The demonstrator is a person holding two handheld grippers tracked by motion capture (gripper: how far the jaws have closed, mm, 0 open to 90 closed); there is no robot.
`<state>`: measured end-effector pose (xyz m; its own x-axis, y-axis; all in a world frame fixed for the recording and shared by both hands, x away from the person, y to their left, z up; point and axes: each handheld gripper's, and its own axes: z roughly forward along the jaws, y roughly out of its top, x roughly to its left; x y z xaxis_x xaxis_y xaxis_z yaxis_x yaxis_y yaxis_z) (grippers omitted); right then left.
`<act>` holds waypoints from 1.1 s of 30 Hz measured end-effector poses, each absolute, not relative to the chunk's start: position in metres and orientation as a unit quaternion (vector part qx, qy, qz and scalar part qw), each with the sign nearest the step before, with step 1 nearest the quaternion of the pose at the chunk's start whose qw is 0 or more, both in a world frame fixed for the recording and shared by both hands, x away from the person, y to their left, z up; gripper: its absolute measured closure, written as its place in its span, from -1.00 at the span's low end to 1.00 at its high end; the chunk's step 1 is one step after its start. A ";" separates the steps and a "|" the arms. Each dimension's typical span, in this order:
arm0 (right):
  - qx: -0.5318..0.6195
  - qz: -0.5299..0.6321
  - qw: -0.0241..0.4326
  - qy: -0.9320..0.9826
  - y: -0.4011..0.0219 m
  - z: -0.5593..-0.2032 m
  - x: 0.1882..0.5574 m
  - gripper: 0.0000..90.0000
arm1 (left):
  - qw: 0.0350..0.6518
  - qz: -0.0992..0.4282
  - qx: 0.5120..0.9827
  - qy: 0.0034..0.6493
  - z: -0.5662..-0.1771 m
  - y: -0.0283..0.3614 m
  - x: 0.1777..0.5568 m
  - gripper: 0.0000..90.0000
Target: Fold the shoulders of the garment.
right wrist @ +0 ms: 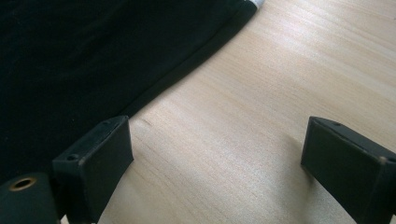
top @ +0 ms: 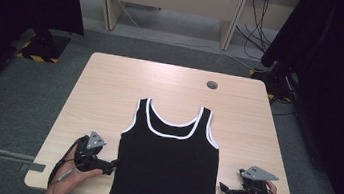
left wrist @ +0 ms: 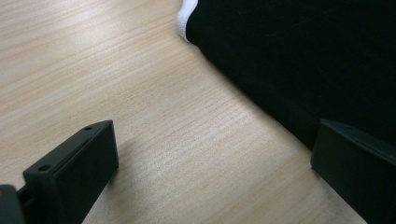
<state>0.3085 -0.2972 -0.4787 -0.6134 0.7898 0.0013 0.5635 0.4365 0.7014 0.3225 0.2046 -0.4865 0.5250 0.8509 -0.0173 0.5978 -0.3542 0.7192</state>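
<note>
Presently the black tank top point(top: 166, 162) lies flat on the table point(top: 110, 89), straps away from the person, hem at the near edge, its long axis running front to back. The left tongs point(top: 111, 163) stand just beside its left side seam, the right tongs point(top: 224, 188) just beside its right; both are spread wide and hold nothing. Each seam lies inward of its tongs, about equally near.

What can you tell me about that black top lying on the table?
The black tank top is a sleeveless garment of soft-looking fabric with white trim around its neckline and armholes. It lies spread flat, face up, on the light wooden table, straps pointing away from the person, hem at the near edge. The left gripper and right gripper flank its sides, jaws open, holding nothing.
</note>
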 end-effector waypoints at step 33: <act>0.405 0.341 0.165 0.832 -0.297 -0.479 0.310 -0.81 | 0.379 0.173 0.795 0.441 -0.476 0.199 0.338 -0.97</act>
